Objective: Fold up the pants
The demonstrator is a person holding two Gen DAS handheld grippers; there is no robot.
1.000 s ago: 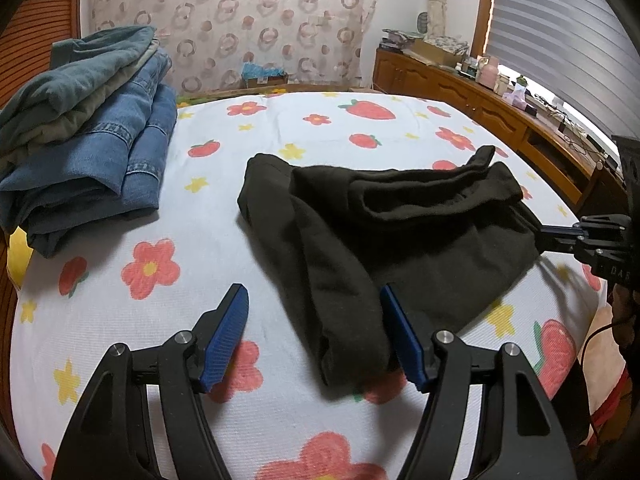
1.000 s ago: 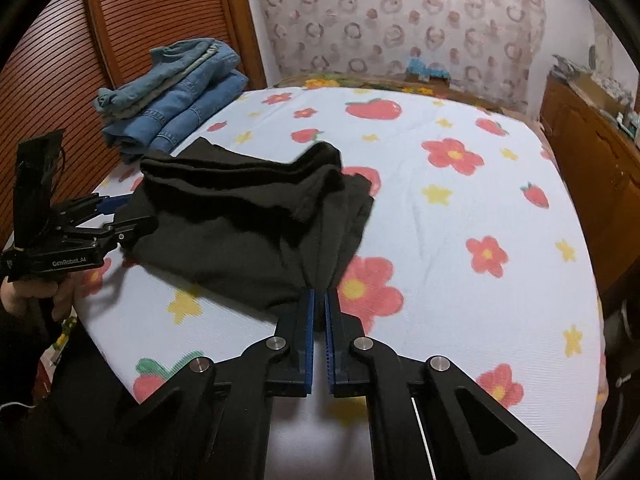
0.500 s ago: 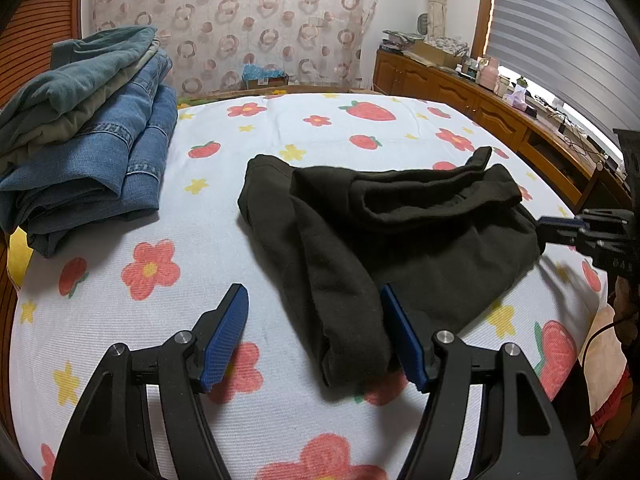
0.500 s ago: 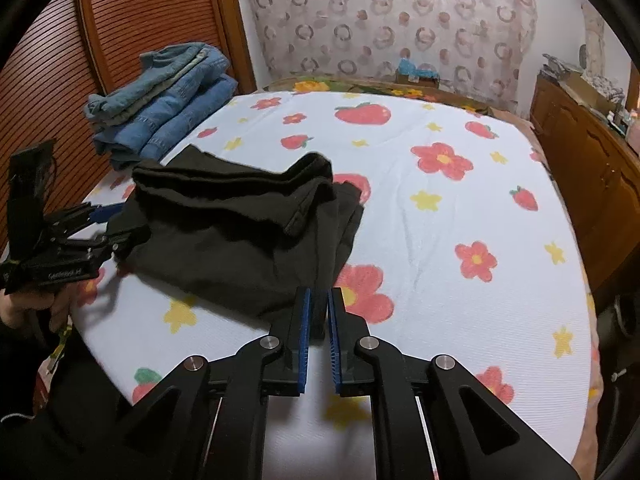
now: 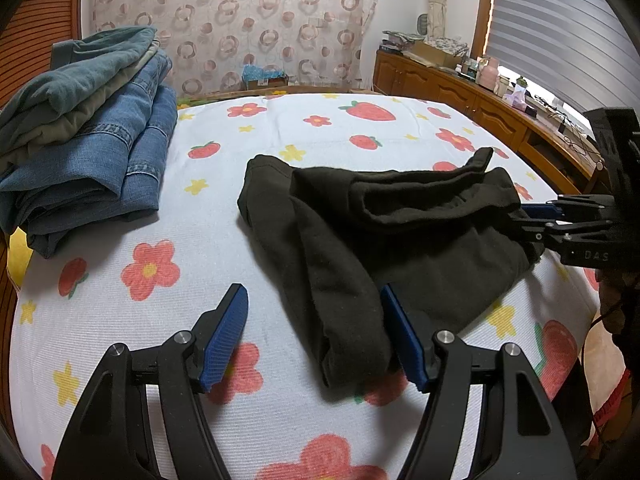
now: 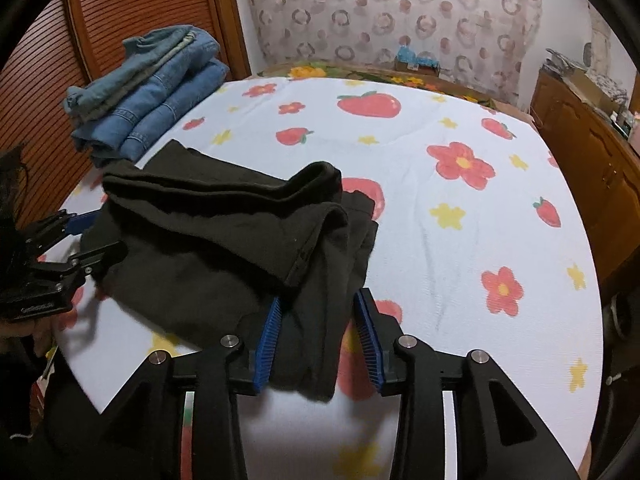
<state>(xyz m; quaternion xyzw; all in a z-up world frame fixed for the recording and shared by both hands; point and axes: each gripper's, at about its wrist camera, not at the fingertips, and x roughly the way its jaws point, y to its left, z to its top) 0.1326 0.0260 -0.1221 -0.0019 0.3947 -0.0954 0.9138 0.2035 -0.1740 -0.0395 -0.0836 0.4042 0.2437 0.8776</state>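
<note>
Left wrist view: the left gripper stands open at the bottom of the frame, with the near folded end of the black pants lying between its blue pads, close against the right pad and clear of the left one. The pants lie folded in the middle of the bed, on a white cover printed with red flowers, strawberries and yellow stars. To the right, the right gripper meets the pants' right edge; its body carries the letters "DAS", the rest unreadable. A stack of folded jeans occupies the upper left. Bare cover lies between that stack and the pants, and also beyond the pants toward the patterned curtain. A wooden cabinet borders the bed at upper right. Right wrist view: the right gripper has just been opening; its jaws now stand apart with the pants' near corner between the pads, overhanging the bed's near edge. Wide open cover fills the right half of this frame. The left gripper appears at left by the pants' edge; its label is too blurred to read.
</note>
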